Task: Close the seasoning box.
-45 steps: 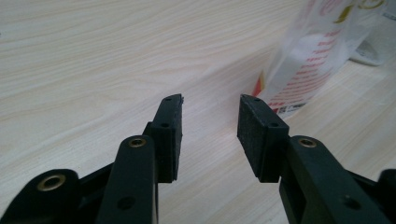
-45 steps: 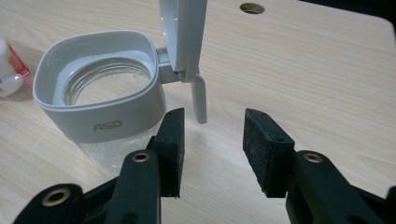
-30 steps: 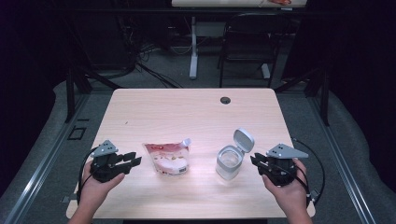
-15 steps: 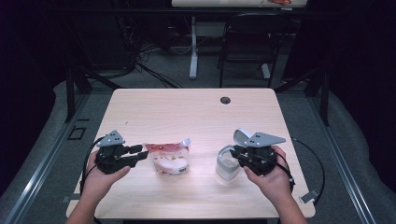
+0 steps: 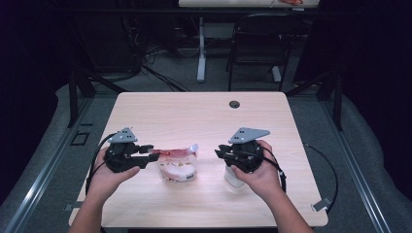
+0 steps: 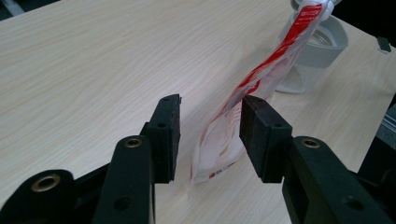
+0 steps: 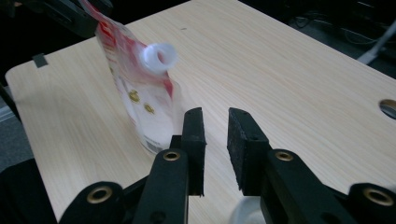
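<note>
Pale wood grain covers the wooden table [image 5: 194,111], which stands in a dark room with cables and a chair behind it. Near the front edge stands a red and clear plastic pouch with a white spout [image 5: 177,165], and to the right of it a clear plastic jar with a grey flip lid [image 6: 310,56], partly covered by the person's right hand [image 5: 260,177] in the high view.

In the left gripper view the left gripper [image 6: 210,123] has its jaws around the lower corner of the pouch. They have just been opening, and one pad seems to lie very near the film, but I see no squeeze, so I judge it released. The pouch stands upright, probably so that nothing spills from the spout.

In its own view the right gripper [image 7: 215,126] is parted with nothing between the pads; it hovers above the jar, likely to take it.
</note>
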